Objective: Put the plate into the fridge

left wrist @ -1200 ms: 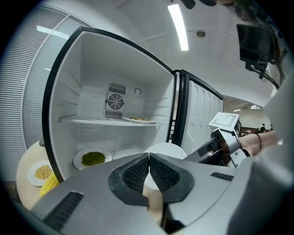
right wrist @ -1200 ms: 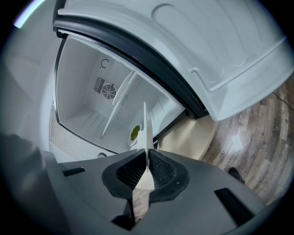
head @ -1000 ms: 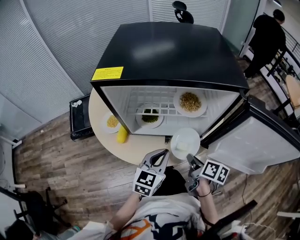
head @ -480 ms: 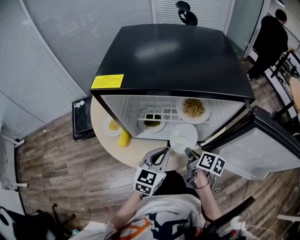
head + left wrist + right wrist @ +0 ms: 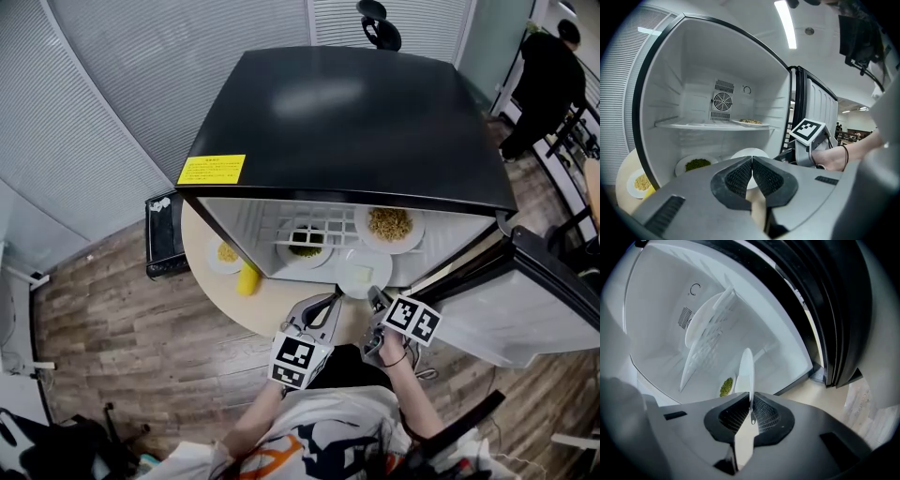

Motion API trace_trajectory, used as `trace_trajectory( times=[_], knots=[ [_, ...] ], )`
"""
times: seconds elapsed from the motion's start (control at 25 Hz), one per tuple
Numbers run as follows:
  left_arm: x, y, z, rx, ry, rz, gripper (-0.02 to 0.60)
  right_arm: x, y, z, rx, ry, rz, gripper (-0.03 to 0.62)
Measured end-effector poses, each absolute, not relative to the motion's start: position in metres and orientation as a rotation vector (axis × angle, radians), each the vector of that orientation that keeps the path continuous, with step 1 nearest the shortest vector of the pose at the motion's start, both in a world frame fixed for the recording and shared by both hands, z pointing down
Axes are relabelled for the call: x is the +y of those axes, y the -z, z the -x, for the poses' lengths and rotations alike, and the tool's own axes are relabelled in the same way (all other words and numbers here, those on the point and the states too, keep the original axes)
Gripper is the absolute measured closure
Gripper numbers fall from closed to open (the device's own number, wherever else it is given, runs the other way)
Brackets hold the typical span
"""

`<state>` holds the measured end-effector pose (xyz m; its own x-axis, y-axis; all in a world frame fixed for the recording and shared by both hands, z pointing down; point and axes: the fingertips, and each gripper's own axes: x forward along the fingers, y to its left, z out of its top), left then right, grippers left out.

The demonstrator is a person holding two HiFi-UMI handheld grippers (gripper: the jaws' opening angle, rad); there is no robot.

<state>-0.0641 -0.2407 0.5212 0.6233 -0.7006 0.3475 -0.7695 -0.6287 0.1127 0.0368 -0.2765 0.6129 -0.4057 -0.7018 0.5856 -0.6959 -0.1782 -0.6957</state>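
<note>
Open fridge (image 5: 347, 122) with a plate of greens (image 5: 305, 244) below and a noodle plate (image 5: 388, 225) on its shelf (image 5: 693, 125). Right hand-held gripper (image 5: 375, 298) clamped on rim of empty white plate (image 5: 364, 275) at fridge mouth. Left hand-held gripper (image 5: 328, 305) closed, empty.

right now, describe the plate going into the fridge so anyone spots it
The black fridge stands open. At its lower front is a white plate, beside the green-food plate. Only it is pinched at its rim in the jaws of the right gripper.
</note>
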Motion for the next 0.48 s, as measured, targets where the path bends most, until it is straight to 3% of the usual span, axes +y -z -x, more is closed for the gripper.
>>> trace_trajectory(
  times=[0.48],
  knots=[
    [-0.2506, -0.5267, 0.0609, -1.200, -0.397, -2.580, 0.569, -0.2873, -0.6230, -0.0380, 2.104, 1.574, 1.887, 0.545]
  ],
)
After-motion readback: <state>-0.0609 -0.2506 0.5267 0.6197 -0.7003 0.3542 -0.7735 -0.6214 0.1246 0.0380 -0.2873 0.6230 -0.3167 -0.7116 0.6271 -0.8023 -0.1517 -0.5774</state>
